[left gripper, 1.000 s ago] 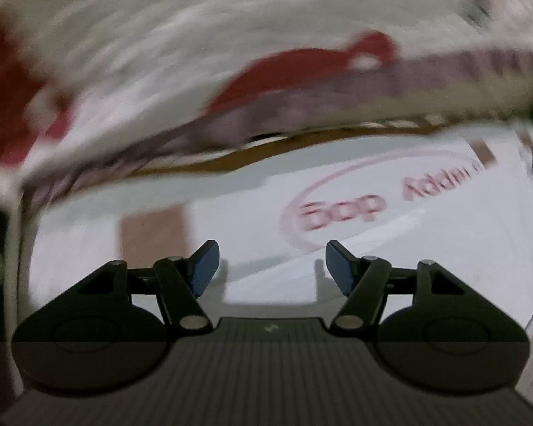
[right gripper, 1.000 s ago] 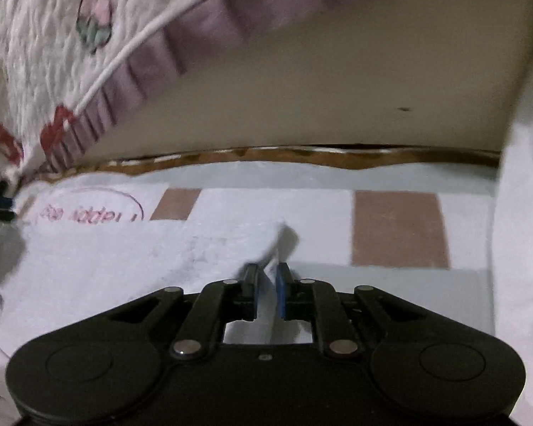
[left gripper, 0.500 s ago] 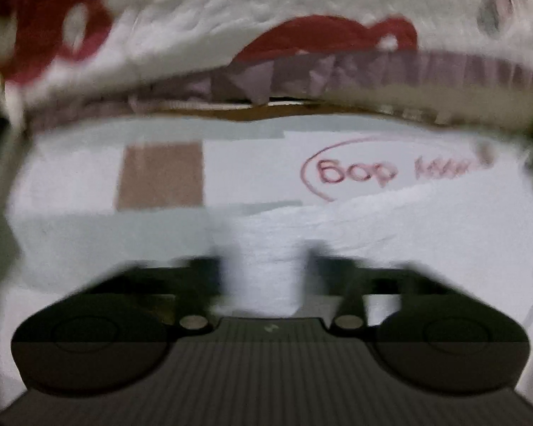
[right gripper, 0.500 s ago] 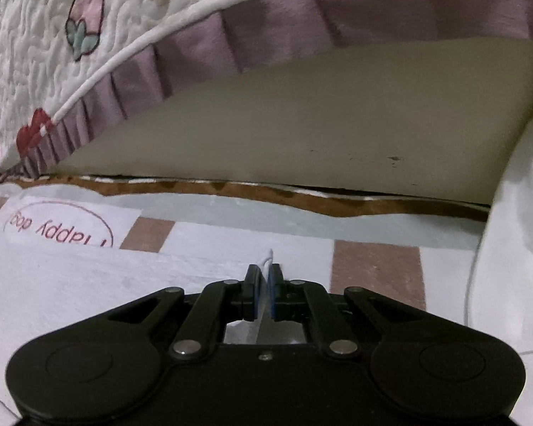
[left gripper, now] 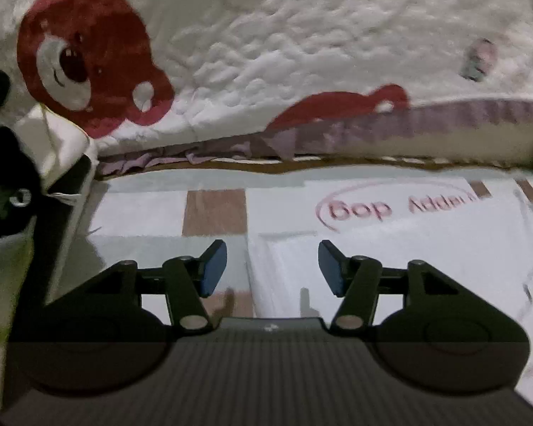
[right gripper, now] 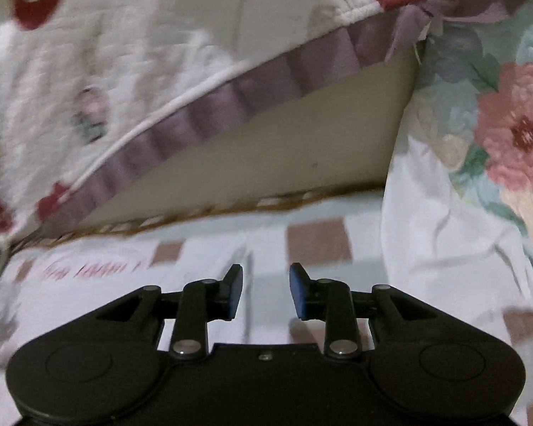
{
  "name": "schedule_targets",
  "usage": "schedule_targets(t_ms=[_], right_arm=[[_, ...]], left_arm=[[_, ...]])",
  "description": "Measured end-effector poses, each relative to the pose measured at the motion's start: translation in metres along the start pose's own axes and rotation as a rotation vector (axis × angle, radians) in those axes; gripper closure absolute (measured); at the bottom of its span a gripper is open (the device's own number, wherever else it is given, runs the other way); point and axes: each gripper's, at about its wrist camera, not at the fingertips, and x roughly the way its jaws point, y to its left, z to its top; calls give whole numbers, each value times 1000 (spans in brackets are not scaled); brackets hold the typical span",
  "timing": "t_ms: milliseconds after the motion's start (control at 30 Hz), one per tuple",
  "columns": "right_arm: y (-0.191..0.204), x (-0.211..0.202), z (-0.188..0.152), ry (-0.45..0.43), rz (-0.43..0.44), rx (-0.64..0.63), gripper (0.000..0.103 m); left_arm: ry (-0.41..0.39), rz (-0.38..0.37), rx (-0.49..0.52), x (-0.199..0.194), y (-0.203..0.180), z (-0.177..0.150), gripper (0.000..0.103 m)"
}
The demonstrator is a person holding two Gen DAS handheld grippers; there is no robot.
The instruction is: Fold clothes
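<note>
Left wrist view: the left gripper [left gripper: 272,266] gapes wide over the near left edge of the white garment [left gripper: 426,248] lying flat on the checked sheet [left gripper: 142,209]; the right gripper [right gripper: 265,291] is spread too, holding nothing

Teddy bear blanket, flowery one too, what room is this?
Probably a bedroom, on a bed: a quilted bear blanket with a purple frill, a flowery quilt, and a checked sheet under both open grippers.
</note>
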Motion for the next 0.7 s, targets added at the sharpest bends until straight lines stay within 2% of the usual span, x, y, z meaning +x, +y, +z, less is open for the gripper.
schedule_targets(t_ms=[67, 233, 400, 500, 633, 700], right_arm=[[13, -18, -22, -6, 18, -38, 60], [39, -42, -74, 27, 68, -1, 58], [66, -55, -106, 118, 89, -119, 58], [80, -62, -117, 172, 136, -181, 58], [94, -58, -124, 195, 190, -181, 58], [96, -46, -127, 213, 201, -139, 56]], left_arm=[[6, -9, 57, -20, -9, -11, 44], [37, -45, 169, -63, -29, -52, 41], [141, -156, 305, -90, -46, -108, 37], [189, -211, 331, -91, -51, -134, 35], [193, -127, 414, -82, -61, -144, 34], [178, -89, 445, -78, -64, -146, 31]])
